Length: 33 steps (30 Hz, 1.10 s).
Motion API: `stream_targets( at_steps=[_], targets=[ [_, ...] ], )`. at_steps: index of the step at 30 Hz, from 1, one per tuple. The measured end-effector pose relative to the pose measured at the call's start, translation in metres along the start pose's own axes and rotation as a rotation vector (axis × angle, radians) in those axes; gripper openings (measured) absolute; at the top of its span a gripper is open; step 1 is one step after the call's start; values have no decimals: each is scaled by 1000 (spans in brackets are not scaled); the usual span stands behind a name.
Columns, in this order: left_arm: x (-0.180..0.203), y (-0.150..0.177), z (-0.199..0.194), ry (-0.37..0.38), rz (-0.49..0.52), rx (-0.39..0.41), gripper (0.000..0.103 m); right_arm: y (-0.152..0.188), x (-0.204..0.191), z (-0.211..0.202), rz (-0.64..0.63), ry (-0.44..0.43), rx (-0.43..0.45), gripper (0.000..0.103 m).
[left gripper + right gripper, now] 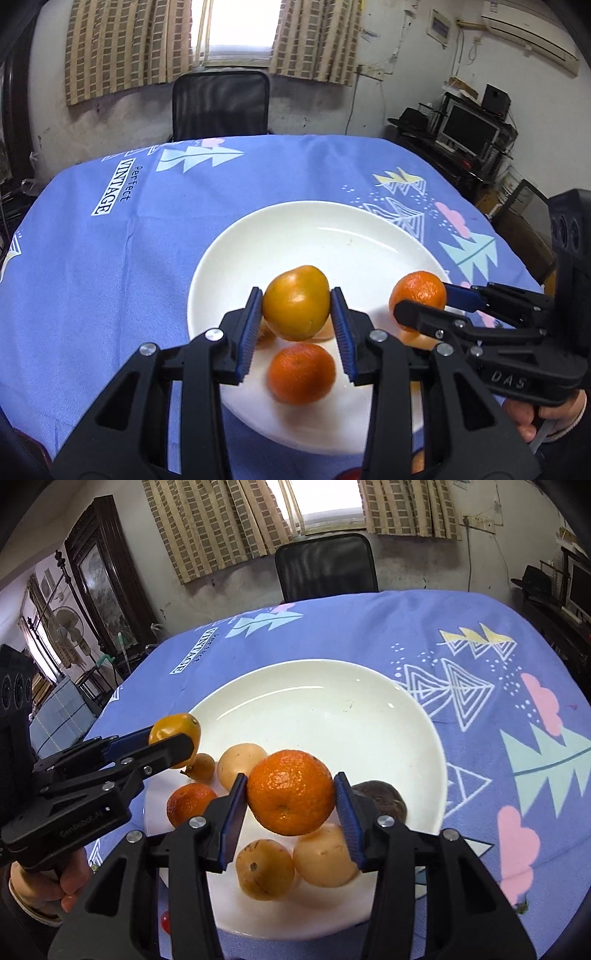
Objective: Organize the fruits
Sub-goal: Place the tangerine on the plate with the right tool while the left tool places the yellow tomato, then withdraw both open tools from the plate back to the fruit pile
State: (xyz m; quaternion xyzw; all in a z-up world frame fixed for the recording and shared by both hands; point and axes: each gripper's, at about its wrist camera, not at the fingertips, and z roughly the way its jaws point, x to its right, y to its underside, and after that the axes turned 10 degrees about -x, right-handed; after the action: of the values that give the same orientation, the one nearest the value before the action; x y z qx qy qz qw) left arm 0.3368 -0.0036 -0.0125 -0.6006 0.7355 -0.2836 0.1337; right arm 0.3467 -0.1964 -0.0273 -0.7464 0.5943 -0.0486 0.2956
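**Both grippers loaded, fruit held over the plate**

Left wrist view: left gripper (296, 320) is closed partway onto a yellow-orange fruit (296, 302). Both blue pads (248, 332) press its sides; the fruit sits right at the fingertips, lifted above the white plate (295, 236). Below it, on the plate, lies a small mandarin (301, 373), blurred, centred between the two fingers and nearer the camera. Pale fruit edges peek out behind the held fruit; can't tell which ones. The right gripper (424, 304) comes in from the right edge, gripping a mandarin (417, 293) over the plate's right rim. A hand (546, 417) holds its grip at lower right. The plate sits on a blue patterned tablecloth (110, 258).

Right wrist view: the right gripper (290, 812) is clamped partway shut on the mandarin (290, 792), pads on both sides, fruit at the tips and clear of the plate (332, 701). Under and around it on the plate: two pale yellow fruits (323, 854) and (240, 764), a brown-speckled yellow one (264, 869), the small mandarin (190, 805) to the left, a tiny brownish fruit (202, 766), and a dark fruit (380, 797) just behind the right finger. The left gripper (177, 744) enters from the left, holding the yellow-orange fruit (173, 733) above the plate's left rim. A hand (55, 882) shows below it. Something small and red (165, 921) lies on the cloth near the plate's near edge.
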Motion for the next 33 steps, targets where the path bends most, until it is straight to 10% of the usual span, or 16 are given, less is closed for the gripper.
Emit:
stream_targets(
  at_steps=[11,23,33],
  targets=[
    [3,31,-72,27,11,87,82,57,-12,-81,-70,-78,62,49],
    [25,177,-135,129,90,84,90,206,-37,-107,-53,-110,-18,49],
    [28,213,-126,167,102,39,90,218,-44,-91,62,-124,-40,49]
  ],
)
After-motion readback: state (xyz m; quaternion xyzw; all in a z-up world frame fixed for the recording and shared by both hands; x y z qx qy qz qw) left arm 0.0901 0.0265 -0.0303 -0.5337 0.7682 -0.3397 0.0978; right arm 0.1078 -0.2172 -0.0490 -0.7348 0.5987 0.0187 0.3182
